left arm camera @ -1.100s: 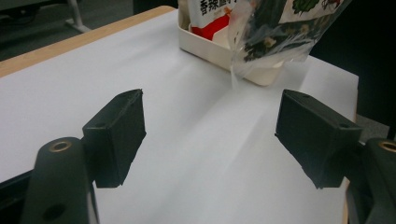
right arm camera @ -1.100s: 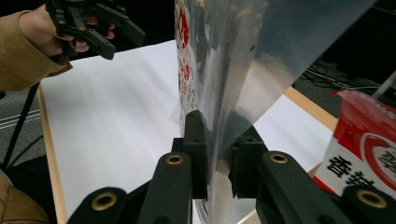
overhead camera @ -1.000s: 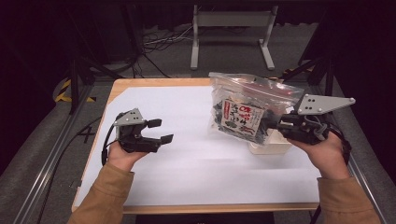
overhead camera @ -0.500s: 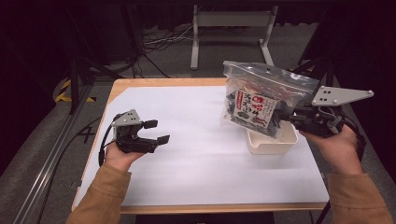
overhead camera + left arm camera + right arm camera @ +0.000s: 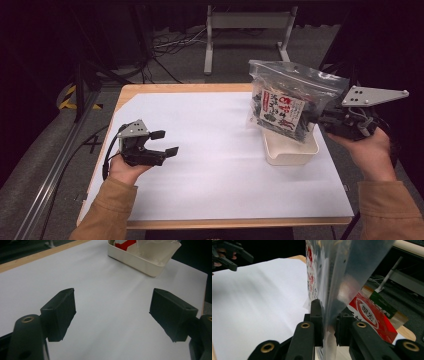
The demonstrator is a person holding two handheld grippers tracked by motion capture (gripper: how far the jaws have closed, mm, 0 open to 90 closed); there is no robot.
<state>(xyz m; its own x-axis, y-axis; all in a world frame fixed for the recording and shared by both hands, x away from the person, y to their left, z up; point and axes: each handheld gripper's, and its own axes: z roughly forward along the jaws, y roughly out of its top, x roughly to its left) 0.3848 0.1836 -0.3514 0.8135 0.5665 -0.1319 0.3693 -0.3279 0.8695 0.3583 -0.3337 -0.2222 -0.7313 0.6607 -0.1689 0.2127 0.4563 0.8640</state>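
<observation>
Where claw (image 5: pixel 320 119) pinches: bag (image 5: pixel 287 102) edge.

- Dark room, grey floor (image 5: pixel 45 165) around the bench (image 5: pixel 190 88).
- Cables (image 5: pixel 167 47) lie at upper centre.
- A grey metal stand (image 5: pixel 248 22) sits beyond.

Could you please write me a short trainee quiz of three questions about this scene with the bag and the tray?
1. True or false: the right gripper is shut on the clear plastic bag.
2. What lies right below the lifted bag? A) a white tray B) a metal bowl C) a cardboard box
3. How do the left gripper's jaws stand, and what is between them?

Key
1. True; its jaws pinch the bag's edge.
2. A, the white tray on the table.
3. Wide open, with nothing between them.
</observation>
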